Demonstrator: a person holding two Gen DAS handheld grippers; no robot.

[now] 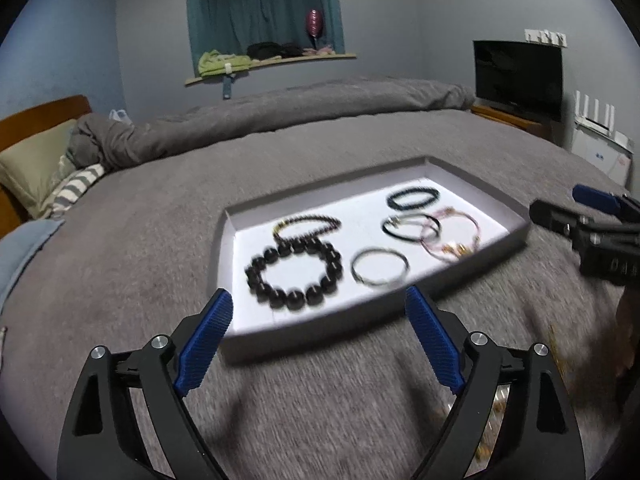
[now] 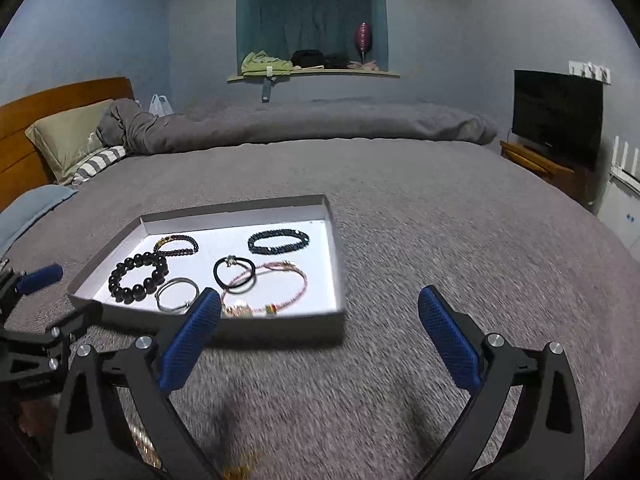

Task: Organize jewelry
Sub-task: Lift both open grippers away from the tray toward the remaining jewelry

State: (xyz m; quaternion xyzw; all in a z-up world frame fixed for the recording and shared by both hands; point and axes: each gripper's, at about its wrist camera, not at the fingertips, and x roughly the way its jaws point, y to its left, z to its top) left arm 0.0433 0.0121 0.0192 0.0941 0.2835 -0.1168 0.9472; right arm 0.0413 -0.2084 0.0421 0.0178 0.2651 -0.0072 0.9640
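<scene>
Bracelets lie spread in the shallow tray (image 2: pixel 338 264) on the bed (image 2: pixel 440 220): a big black bead bracelet (image 1: pixel 294 272), a thin silver bangle (image 1: pixel 380 266), a pink cord bracelet (image 2: pixel 276 284) and others. Something gold, blurred, lies on the bed near the grippers; likely next. Approach it slowly and pinch low. Left gripper (image 1: pixel 320 336) and right gripper (image 2: pixel 320 336) both gape wide, holding nothing.
</scene>
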